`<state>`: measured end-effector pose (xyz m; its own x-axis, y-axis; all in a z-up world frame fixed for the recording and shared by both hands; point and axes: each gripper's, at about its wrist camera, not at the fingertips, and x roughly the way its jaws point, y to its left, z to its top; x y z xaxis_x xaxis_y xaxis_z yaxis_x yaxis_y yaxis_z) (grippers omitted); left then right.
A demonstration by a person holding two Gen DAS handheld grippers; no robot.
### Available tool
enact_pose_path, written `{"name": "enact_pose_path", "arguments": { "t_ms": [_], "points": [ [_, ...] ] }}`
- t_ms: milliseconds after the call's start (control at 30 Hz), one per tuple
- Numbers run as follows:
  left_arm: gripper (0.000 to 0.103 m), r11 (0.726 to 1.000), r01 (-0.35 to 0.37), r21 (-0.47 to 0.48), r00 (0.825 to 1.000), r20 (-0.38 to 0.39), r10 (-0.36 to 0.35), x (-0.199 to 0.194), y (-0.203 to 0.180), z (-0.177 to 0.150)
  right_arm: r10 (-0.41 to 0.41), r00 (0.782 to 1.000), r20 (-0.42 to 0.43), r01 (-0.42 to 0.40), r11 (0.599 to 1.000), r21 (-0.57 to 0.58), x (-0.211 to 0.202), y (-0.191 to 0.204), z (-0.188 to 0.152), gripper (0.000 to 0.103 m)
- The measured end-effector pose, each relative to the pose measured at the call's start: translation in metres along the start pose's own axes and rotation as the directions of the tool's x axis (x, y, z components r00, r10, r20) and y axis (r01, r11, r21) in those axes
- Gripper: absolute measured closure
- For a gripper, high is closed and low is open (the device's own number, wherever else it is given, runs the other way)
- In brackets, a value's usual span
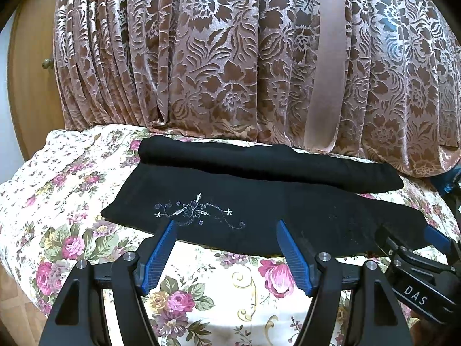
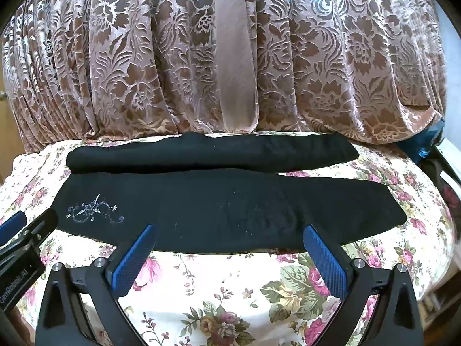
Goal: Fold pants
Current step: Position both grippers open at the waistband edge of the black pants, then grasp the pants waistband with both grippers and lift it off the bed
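Note:
Black pants [image 1: 259, 201] lie flat across a floral bedspread [image 1: 86, 173], the far leg folded into a long roll along the back. A pale embroidered flower motif [image 1: 198, 212] sits on the near panel's left part. My left gripper [image 1: 226, 225] is open and empty, its blue fingertips at the pants' near edge. In the right wrist view the pants [image 2: 230, 201] span the frame and the motif [image 2: 93, 209] is at the left. My right gripper [image 2: 229, 230] is open and empty at the near edge. Each gripper shows at the other view's side.
A brown and pink floral curtain [image 1: 230, 57] hangs right behind the bed, with a plain pink sash [image 1: 328, 66]. A wooden cabinet door with a knob [image 1: 46, 64] stands at the far left. A blue object [image 2: 426, 147] sits at the bed's far right.

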<state>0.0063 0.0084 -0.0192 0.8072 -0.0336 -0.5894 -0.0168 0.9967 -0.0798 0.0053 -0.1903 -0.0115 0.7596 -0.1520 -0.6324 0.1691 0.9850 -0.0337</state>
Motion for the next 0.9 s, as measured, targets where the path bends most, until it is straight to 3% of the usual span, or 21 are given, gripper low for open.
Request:
{"name": "enact_pose_path", "arguments": {
  "t_ms": [900],
  "points": [
    [0.03,1.0,0.0,-0.012,1.0,-0.014,0.0,0.0024,0.0021,0.0007,-0.003,1.0,-0.004,0.003,1.0,-0.005,0.0015,-0.0056,-0.0057,0.0]
  ]
}}
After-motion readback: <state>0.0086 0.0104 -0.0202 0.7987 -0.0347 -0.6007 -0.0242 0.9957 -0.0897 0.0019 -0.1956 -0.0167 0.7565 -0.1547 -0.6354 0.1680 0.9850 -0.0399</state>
